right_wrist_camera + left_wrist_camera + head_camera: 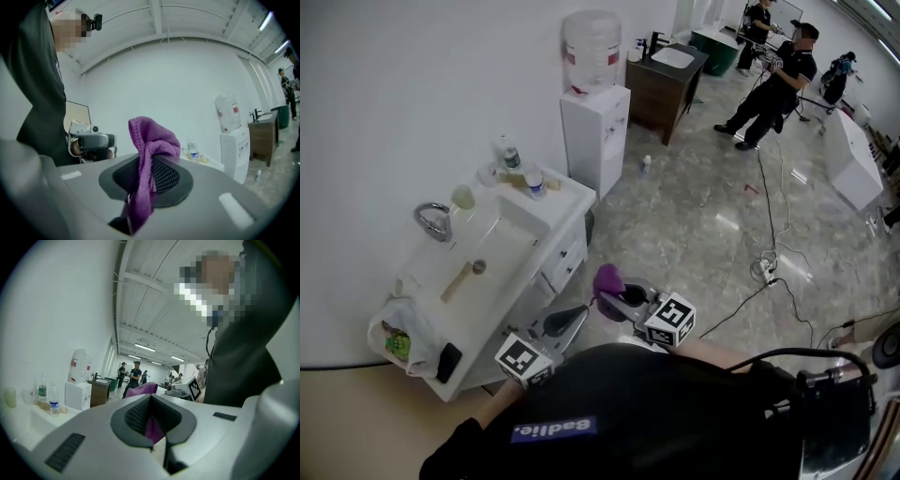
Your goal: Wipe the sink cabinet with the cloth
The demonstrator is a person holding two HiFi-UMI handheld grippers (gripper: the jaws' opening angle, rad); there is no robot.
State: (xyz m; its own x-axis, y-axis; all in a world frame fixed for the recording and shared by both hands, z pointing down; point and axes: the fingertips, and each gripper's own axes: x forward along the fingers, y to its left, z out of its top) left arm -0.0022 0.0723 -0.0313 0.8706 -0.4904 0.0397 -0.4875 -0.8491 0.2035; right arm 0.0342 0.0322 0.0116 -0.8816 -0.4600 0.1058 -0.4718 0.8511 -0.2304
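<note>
The white sink cabinet (567,255) stands against the wall at the left of the head view, with a basin (492,258) and a chrome tap (434,221). A purple cloth (607,279) (151,140) is clamped in my right gripper (617,302) (143,187), its free end bunched above the jaws. This gripper hangs in the air in front of the person's body, to the right of the cabinet and apart from it. My left gripper (570,321) (157,430) is close beside it, jaws together and empty. The cloth (140,390) shows just beyond them.
Two water bottles (508,154) (534,181) and a cup stand on the cabinet top. A plastic bag (398,337) hangs at its near end. A white water dispenser (593,131) and a dark cabinet (666,84) follow along the wall. Cables (769,272) lie on the floor; people (773,89) stand far back.
</note>
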